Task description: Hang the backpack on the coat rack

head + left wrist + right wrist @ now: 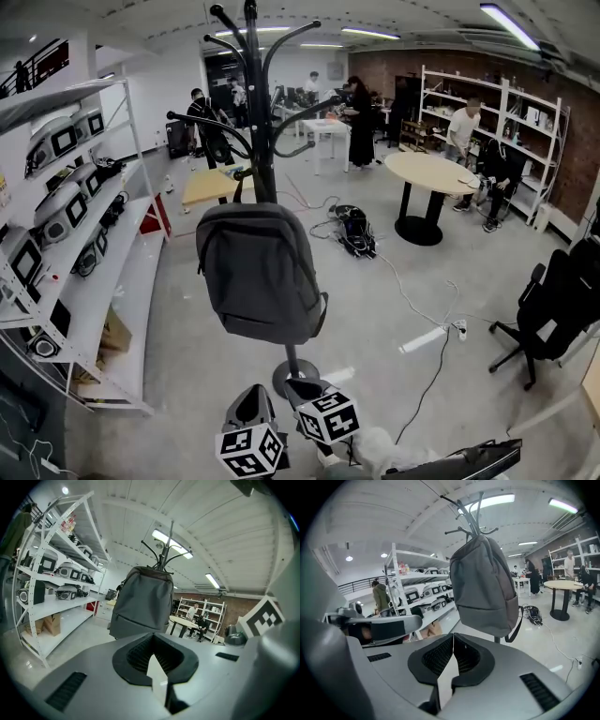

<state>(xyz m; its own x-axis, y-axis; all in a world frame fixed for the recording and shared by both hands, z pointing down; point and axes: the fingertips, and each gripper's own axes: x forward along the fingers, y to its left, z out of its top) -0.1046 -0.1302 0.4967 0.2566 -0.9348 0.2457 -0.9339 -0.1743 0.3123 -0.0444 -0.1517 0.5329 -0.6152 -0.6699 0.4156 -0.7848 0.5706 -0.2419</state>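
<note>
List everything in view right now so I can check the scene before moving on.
backpack: one, grey, hanging on the coat rack
coat rack: one, black, mid-floor
shelf unit: one, white, along the left, holding devices
round table: one, tan top on a black base, back right
office chair: one, black, right edge
power strip: one, white, on the floor right of the rack
dark bag: one, black, on the floor beyond the rack
people: several, far end of the room
left claw: one, grey, shut, empty, facing the backpack
right claw: one, grey, shut, empty, facing the backpack
</note>
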